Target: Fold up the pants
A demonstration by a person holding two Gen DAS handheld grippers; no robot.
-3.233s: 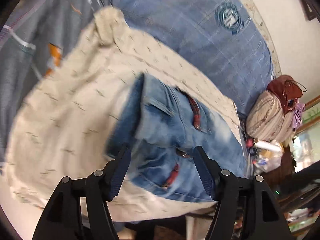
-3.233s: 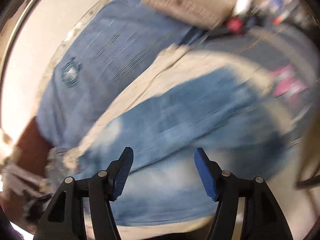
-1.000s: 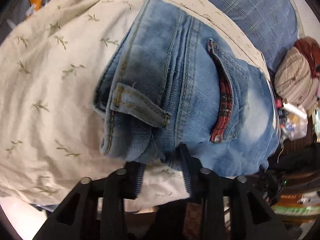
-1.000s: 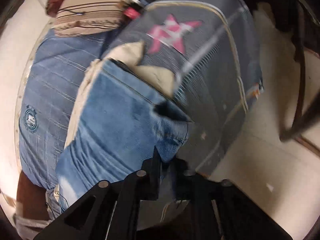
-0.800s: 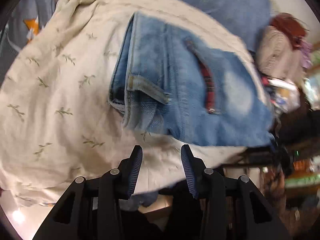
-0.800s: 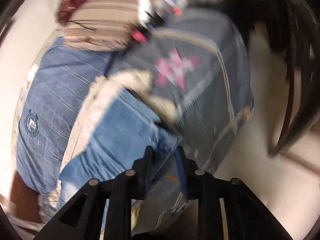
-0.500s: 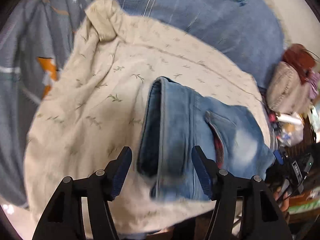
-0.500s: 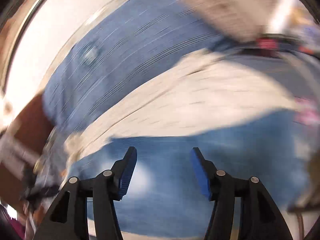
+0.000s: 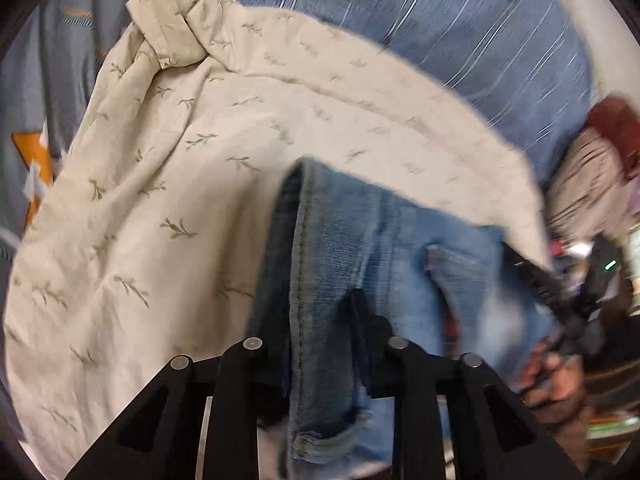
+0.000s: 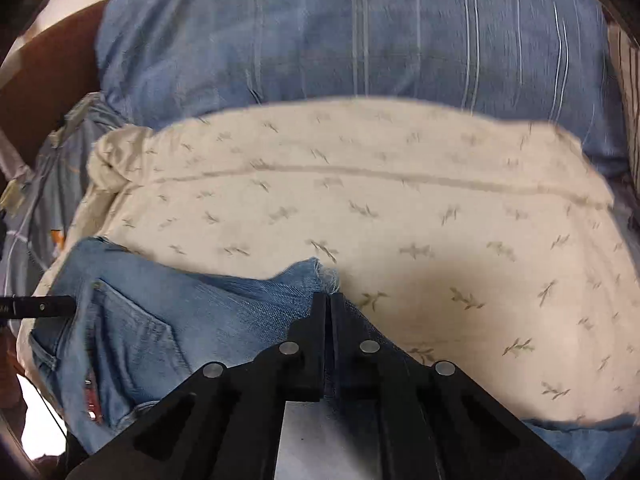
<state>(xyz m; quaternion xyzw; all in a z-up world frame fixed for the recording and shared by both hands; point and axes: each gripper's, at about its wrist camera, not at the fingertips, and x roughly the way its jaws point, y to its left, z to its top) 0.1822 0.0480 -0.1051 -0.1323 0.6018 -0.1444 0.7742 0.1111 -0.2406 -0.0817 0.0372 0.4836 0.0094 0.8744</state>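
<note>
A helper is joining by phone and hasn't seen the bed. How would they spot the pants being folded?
Find the cream sheet with small leaf sprigs, lying over blue striped bedding. On its near edge sit the jeans, held by both grippers: the only faded blue denim there, with stitched seams and a pocket.

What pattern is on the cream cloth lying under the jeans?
Small olive-green leafy sprigs scattered over the cream cloth; sharpest in the left wrist view.
</note>
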